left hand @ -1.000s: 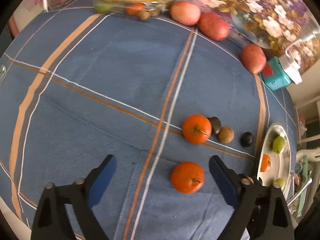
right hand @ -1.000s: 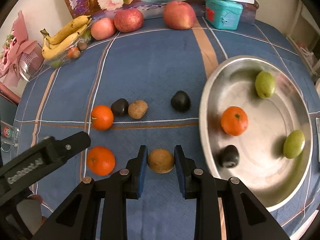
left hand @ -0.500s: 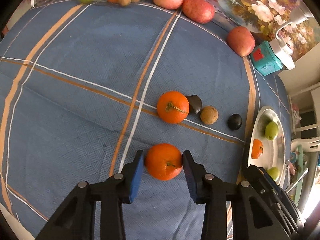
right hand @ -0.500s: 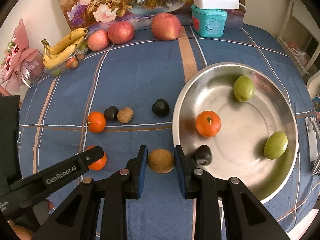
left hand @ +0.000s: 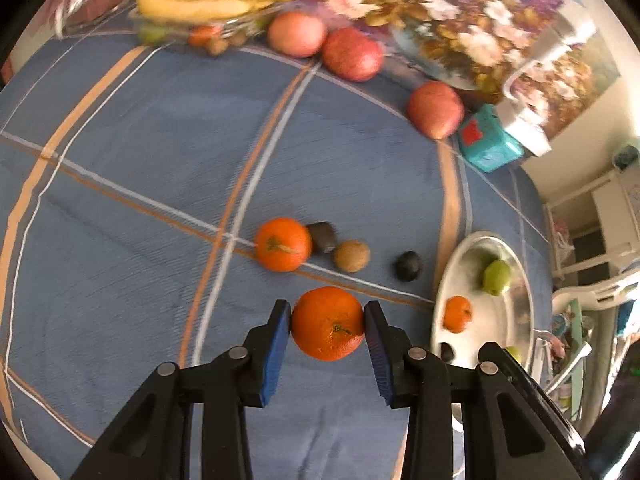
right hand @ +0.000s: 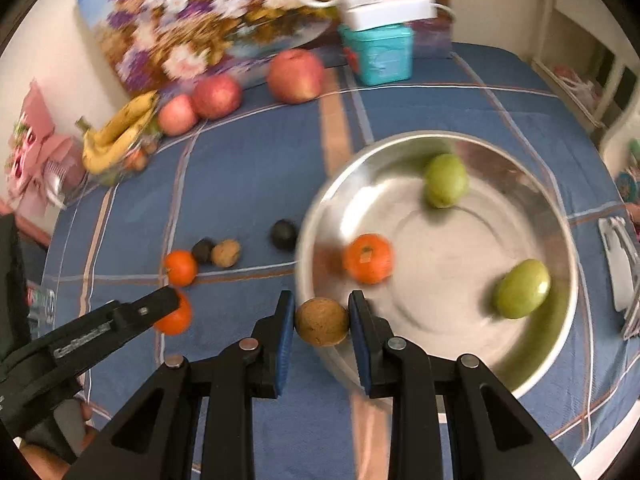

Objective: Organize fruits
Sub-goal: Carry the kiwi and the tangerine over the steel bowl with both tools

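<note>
My left gripper (left hand: 327, 320) is shut on an orange (left hand: 327, 323) and holds it above the blue cloth; it also shows in the right wrist view (right hand: 174, 314). My right gripper (right hand: 322, 320) is shut on a brown round fruit (right hand: 322, 321), held over the near left rim of the steel bowl (right hand: 568, 320). The bowl holds an orange (right hand: 368, 258), two green fruits (right hand: 446, 180) (right hand: 520, 289) and, in the left wrist view, a dark fruit (left hand: 447, 352). On the cloth lie another orange (left hand: 282, 244), a dark fruit (left hand: 322, 237), a brown fruit (left hand: 351, 255) and a second dark fruit (left hand: 407, 266).
Three red apples (right hand: 296, 76) (right hand: 216, 96) (right hand: 178, 114) and a clear tray of bananas (right hand: 116, 132) line the far edge. A teal box (right hand: 378, 54) with a white power strip stands before a floral picture (right hand: 208, 28). A white object (right hand: 622, 264) lies right of the bowl.
My left gripper closed on the orange and lifted it. My right gripper carried the brown fruit right, to the bowl's rim.
</note>
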{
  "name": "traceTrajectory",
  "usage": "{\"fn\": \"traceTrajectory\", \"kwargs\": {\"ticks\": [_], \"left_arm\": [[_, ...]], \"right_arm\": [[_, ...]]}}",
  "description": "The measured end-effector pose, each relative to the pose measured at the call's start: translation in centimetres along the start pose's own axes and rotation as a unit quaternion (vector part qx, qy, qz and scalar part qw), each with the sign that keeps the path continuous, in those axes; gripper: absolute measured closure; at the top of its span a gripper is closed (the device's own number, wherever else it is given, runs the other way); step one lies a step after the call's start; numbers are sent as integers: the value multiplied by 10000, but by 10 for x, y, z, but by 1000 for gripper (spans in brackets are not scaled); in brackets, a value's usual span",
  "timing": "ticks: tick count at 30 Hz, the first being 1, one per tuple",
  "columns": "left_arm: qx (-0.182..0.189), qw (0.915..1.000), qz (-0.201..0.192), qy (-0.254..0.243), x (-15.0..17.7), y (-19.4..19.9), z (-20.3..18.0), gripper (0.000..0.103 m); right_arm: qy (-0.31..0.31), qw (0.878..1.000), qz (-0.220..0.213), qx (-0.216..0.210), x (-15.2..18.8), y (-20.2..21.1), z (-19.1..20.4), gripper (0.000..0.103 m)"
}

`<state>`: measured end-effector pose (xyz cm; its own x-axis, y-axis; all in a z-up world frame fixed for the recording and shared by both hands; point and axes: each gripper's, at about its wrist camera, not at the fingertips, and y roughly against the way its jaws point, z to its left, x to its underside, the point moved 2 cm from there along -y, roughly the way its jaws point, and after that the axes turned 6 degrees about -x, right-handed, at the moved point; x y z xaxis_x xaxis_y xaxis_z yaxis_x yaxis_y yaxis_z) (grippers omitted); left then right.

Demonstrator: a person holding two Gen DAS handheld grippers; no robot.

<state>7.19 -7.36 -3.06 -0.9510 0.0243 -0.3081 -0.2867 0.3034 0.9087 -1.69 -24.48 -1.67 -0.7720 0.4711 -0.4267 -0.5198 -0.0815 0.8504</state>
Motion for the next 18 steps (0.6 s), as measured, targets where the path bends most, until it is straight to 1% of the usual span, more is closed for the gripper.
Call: {"fn": "traceTrajectory", "kwargs": {"ticks": [2, 4, 7, 9, 11, 18], "left_arm": [[111, 9998, -45, -160, 2, 0, -12, 63], [222, 9990, -61, -375, 4, 0, -31, 63], [356, 9974, -13, -632, 12, 0, -49, 63], [500, 9954, 105, -808, 21, -3, -65, 63], [604, 9931, 235, -973, 30, -6, -78, 63], [622, 9848, 454, -1560, 60, -18, -116, 63]], "right_arm": [[-198, 9997, -80, 136, -4, 5, -19, 75], [-436, 9982, -144, 386, -7, 11, -42, 75], [-745, 9958, -172, 509, -5, 16, -72, 75], [-898, 9943, -182, 554, -3, 20, -87, 75], [-985, 9933, -202, 565, -2, 24, -97, 75], [-1062, 9933, -210, 402, 4, 33, -107, 75]]}}
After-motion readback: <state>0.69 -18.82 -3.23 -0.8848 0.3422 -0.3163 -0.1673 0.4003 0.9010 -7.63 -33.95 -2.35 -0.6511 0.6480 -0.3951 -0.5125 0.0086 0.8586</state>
